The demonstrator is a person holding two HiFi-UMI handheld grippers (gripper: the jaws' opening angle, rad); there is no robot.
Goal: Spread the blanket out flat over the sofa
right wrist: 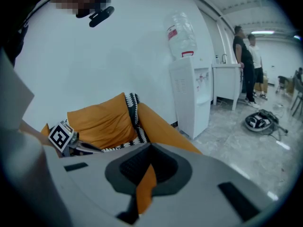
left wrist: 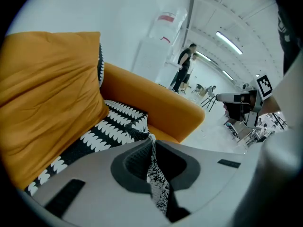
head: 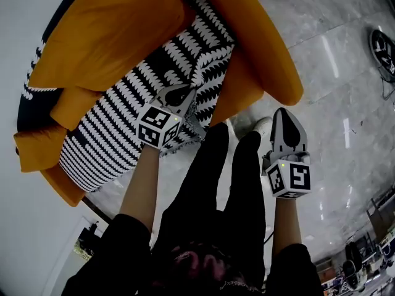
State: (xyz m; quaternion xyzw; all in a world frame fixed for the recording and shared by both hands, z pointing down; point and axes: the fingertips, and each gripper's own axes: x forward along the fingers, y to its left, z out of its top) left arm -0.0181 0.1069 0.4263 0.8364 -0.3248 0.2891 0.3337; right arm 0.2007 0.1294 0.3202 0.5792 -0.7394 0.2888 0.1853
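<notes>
A black-and-white patterned blanket [head: 123, 122] lies rumpled over the seat of the orange sofa [head: 265, 48], running up behind a big orange cushion [head: 111, 29]. My left gripper [head: 185, 94] is at the blanket's front edge, shut on a pinch of the patterned cloth [left wrist: 154, 174], which rises from the seat [left wrist: 118, 122] into the jaws. My right gripper [head: 282, 113] hovers over the floor beside the sofa's front arm with nothing hanging from it. In the right gripper view its jaws [right wrist: 150, 162] stand together, and only a thin orange slit shows between them.
My legs in dark trousers [head: 228, 177] stand close against the sofa's front. Smaller orange cushions [head: 74, 106] lie at the sofa's left end. A water dispenser [right wrist: 189, 89] stands by the wall, two people [right wrist: 246, 65] stand beyond it, and a round device [right wrist: 260, 122] lies on the marble floor.
</notes>
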